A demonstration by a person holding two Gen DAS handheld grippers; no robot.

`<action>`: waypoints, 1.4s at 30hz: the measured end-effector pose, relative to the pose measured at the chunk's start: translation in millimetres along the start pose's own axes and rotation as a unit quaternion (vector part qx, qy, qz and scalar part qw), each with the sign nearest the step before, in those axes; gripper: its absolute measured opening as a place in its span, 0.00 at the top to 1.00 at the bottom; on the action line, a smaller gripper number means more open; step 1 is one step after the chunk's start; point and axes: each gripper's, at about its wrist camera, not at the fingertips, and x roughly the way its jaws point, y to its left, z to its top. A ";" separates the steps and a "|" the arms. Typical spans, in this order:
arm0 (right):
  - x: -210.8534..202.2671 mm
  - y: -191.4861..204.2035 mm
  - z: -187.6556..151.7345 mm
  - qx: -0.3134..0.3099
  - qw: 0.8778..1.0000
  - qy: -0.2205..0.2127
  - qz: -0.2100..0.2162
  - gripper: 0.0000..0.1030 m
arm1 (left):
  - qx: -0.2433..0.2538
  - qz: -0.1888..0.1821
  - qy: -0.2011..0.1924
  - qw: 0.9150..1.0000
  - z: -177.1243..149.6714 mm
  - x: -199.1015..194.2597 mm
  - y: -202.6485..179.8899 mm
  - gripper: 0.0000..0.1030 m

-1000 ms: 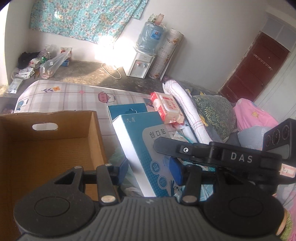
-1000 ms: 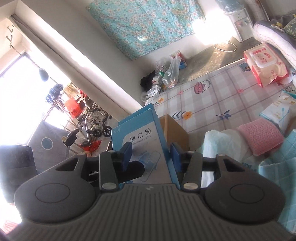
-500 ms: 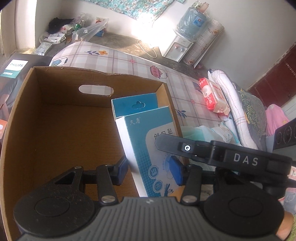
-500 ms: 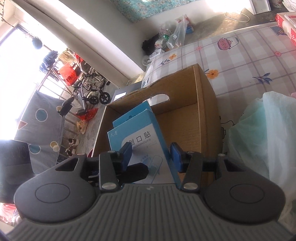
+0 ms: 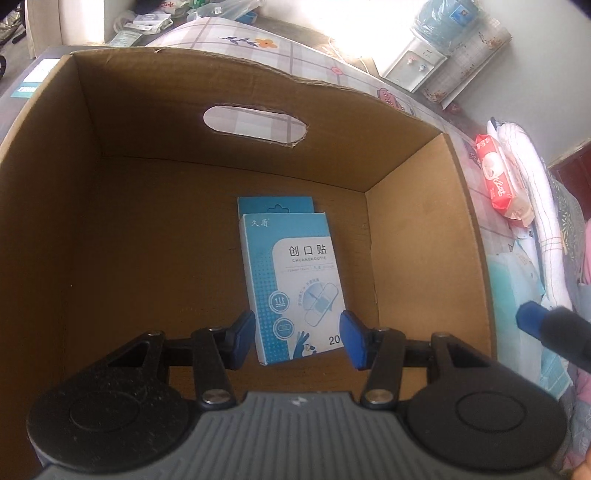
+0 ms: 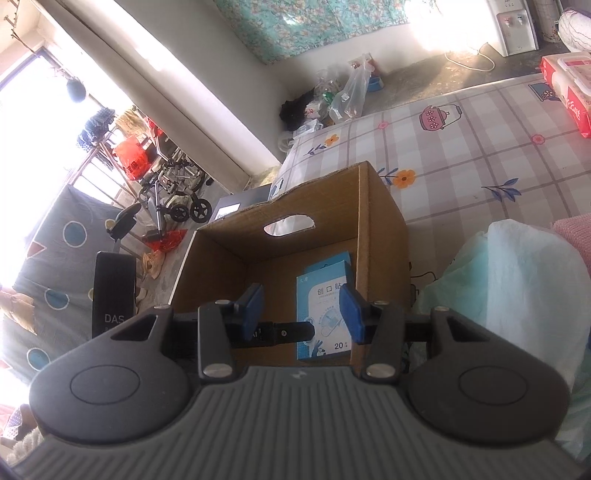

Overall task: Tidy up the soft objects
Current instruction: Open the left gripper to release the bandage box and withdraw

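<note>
Left gripper (image 5: 297, 338) straddles the blue-and-white cardboard plaster box (image 5: 291, 284); blue pads sit at its edges, contact uncertain. Box lies on the floor of the brown corrugated carton (image 5: 147, 122), near its right wall. Right gripper (image 6: 301, 310) spread, empty. One item boxed; red wipes pack (image 5: 498, 181) and cloths outside remain.

A lived-in bedroom in a home. A bed with a checked, flower-printed sheet (image 6: 480, 147) fills the middle. Beyond the bed, a water dispenser (image 6: 515, 26) stands against the wall, under a floral cloth (image 6: 314, 26) hung there. Left of the bed, bags (image 6: 351, 96) clutter the concrete floor, and a wheelchair (image 6: 177, 192) sits by the bright window.
</note>
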 end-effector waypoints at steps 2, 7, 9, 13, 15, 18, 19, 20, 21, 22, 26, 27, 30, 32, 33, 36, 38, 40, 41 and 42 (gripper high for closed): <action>-7.6 -4.7 -4.1 0.001 1.000 -0.001 0.006 0.56 | -0.019 0.004 0.000 1.000 5.8 6.0 6.3 0.49; -19.6 -17.5 -11.4 0.022 1.000 -0.011 0.020 0.56 | -0.069 0.009 0.034 0.997 16.6 30.4 16.2 0.51; -23.8 -23.7 -12.2 0.031 0.999 -0.017 0.023 0.56 | -0.081 0.004 0.038 0.996 18.2 36.5 16.6 0.53; -33.5 -37.6 -11.5 0.046 0.998 -0.031 0.023 0.56 | -0.077 -0.001 0.037 0.996 24.0 42.3 7.8 0.55; -37.1 -44.9 -11.1 0.053 0.998 -0.036 0.020 0.56 | -0.070 0.002 0.033 0.997 27.1 45.3 1.3 0.55; -38.8 -54.8 -10.9 0.066 0.997 -0.038 0.016 0.56 | -0.060 0.001 0.025 0.998 32.9 50.4 -9.7 0.56; -39.0 -58.4 -11.2 0.070 0.997 -0.038 0.014 0.56 | -0.058 0.001 0.021 0.998 34.7 52.0 -12.9 0.56; -39.1 -60.6 -11.3 0.072 0.997 -0.038 0.013 0.56 | -0.057 0.001 0.019 0.998 36.0 53.4 -15.4 0.56; -39.1 -63.2 -11.2 0.074 0.996 -0.038 0.011 0.56 | -0.056 0.001 0.017 0.998 37.5 55.3 -18.3 0.56; -39.0 -65.5 -11.7 0.075 0.996 -0.038 0.010 0.55 | -0.057 0.002 0.014 0.998 38.6 56.8 -20.9 0.56; -40.5 -74.8 -12.7 0.086 0.995 -0.041 0.005 0.55 | -0.059 0.005 0.003 0.998 38.9 59.1 -26.5 0.55; -40.1 -76.8 -12.8 0.089 0.995 -0.041 0.004 0.55 | -0.059 0.005 0.000 0.998 38.4 59.5 -27.5 0.54; -38.9 -81.9 -15.3 0.094 0.995 -0.040 0.002 0.55 | -0.064 0.003 -0.008 0.998 34.2 58.2 -28.3 0.53; -38.5 -85.3 -18.4 0.100 0.994 -0.037 0.002 0.55 | -0.073 0.003 -0.014 0.997 28.8 57.0 -27.1 0.51; -38.0 -86.4 -19.3 0.102 0.994 -0.036 0.002 0.55 | -0.076 0.003 -0.017 0.997 27.0 56.8 -27.3 0.50; -37.9 -89.2 -21.6 0.108 0.994 -0.035 0.003 0.55 | -0.089 -0.001 -0.019 0.996 24.0 52.4 -24.6 0.47; -41.9 -89.1 -23.1 0.107 0.994 -0.039 0.000 0.54 | -0.106 -0.002 -0.021 0.994 24.3 46.3 -18.9 0.42; -46.9 -91.0 -23.8 0.105 0.994 -0.044 -0.002 0.54 | -0.119 0.005 -0.039 0.992 19.1 33.0 -14.1 0.33; -50.3 -91.9 -24.0 0.104 0.993 -0.046 -0.004 0.54 | -0.119 0.009 -0.051 0.992 16.7 27.0 -12.8 0.28; -54.4 -92.4 -24.3 0.104 0.993 -0.049 -0.005 0.54 | -0.118 0.012 -0.061 0.991 14.5 20.0 -11.3 0.26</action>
